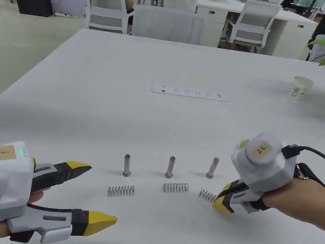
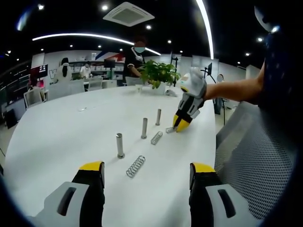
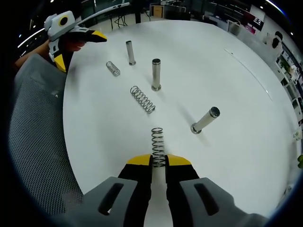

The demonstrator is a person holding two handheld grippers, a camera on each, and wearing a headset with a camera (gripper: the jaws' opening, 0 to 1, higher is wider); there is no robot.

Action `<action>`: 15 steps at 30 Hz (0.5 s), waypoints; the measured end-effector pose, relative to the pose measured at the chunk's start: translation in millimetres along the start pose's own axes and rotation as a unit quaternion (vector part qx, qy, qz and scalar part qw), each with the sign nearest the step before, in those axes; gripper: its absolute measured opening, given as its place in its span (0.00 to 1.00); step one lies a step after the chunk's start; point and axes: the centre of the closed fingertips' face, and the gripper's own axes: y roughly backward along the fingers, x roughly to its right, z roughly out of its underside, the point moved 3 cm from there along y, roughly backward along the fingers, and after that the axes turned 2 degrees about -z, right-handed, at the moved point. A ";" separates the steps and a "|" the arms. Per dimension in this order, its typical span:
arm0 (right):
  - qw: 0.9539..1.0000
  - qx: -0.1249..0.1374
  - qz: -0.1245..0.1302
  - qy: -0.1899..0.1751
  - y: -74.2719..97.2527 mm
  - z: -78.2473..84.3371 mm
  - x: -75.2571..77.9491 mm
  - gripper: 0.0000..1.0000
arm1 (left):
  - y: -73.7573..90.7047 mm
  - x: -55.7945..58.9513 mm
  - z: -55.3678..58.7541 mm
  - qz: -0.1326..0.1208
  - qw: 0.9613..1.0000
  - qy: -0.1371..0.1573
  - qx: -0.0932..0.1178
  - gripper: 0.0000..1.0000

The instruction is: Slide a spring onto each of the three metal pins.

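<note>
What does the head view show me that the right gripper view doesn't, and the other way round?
Head view: the right hand-held gripper from outside, with the person's forearm behind it. Right gripper view: a close look along its own jaws, closed on the end spring, plus a grey mesh chair back. Both: three upright pins, two loose springs lying in front of them, the open left hand-held gripper, the white table.

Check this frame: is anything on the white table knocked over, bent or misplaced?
Nothing stands out. The three short metal pins stand upright in a row on the white table, with three small coiled steel springs lying unbent before them. The right gripper pinches the rightmost spring; the left gripper is open.
</note>
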 end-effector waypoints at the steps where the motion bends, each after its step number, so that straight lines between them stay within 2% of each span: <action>1: 1.000 0.000 0.000 -0.001 0.4 0.3 -0.3 0.08 | 0.1 0.2 -0.1 0.000 1.000 0.000 0.000 0.69; 10: 1.000 0.010 -0.002 -0.007 8.5 -4.3 -6.2 0.08 | -2.5 5.7 -2.3 0.011 1.000 -0.005 -0.001 0.69; 15: 1.000 0.015 -0.004 0.004 13.5 -11.5 -12.8 0.08 | -5.5 10.2 -2.7 0.021 1.000 -0.011 -0.004 0.68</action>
